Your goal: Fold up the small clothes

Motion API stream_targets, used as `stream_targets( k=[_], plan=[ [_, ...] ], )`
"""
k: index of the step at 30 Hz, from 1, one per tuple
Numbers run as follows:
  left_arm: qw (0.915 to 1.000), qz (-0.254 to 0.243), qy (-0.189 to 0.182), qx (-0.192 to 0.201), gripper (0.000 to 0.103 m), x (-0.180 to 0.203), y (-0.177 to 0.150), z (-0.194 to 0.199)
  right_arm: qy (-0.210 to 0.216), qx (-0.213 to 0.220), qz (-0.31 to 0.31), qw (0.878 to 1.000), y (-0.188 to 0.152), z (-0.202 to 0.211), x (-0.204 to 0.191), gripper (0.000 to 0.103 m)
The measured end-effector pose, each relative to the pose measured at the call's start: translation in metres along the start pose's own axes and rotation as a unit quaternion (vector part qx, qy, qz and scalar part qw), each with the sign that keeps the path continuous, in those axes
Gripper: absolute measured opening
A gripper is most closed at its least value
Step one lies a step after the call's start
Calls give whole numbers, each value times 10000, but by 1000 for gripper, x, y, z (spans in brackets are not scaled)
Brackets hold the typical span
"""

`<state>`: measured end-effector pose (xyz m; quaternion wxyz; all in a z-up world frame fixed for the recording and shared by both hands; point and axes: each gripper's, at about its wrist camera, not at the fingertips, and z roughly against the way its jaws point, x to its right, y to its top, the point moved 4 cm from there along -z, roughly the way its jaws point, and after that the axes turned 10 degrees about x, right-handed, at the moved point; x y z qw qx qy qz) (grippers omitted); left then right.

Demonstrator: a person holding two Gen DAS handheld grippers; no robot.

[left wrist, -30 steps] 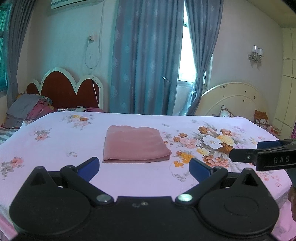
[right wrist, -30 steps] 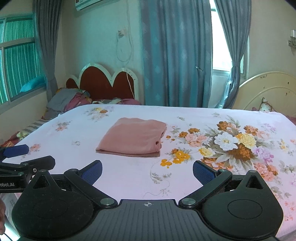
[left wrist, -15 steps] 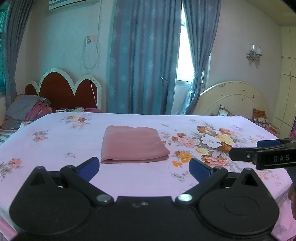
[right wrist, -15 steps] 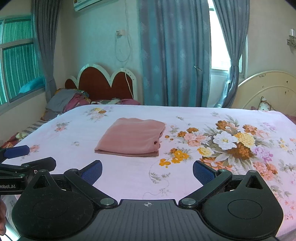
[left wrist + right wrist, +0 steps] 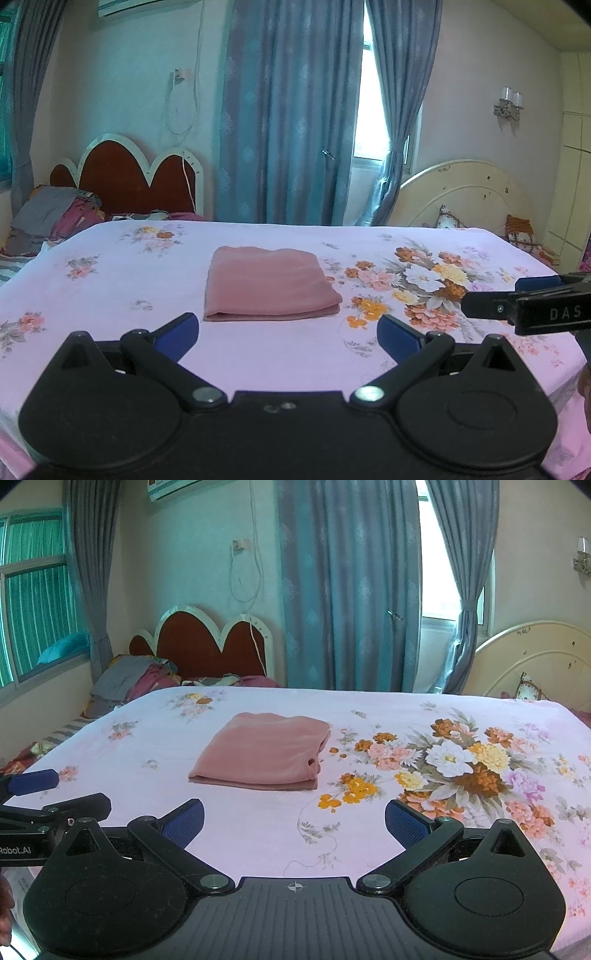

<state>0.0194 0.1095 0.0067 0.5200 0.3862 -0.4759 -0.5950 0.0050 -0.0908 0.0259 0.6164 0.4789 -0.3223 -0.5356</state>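
Pink cloth point(image 5: 267, 286) lies folded into a neat rectangle mid-bed on the floral sheet point(image 5: 110, 295), both my left tongs point(image 5: 288, 330) and right tongs point(image 5: 293, 818) spread, empty, well short of it, so folding looks done.

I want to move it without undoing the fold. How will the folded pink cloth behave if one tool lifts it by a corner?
The folded pink cloth looks soft and thin, so it would likely droop. Its stacked layers show loose at the right edge, so a one-corner lift would probably let them slide apart. It seems light; pushing it across the floral pink bedsheet may bunch it rather than slide it.
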Motion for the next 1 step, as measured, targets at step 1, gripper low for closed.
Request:
stream_targets(
  k=[1],
  plan=[
    [10000, 4, -18, -6, 103, 0, 0, 0, 7, -9, 8, 10000, -1, -1, 0, 103]
  ],
)
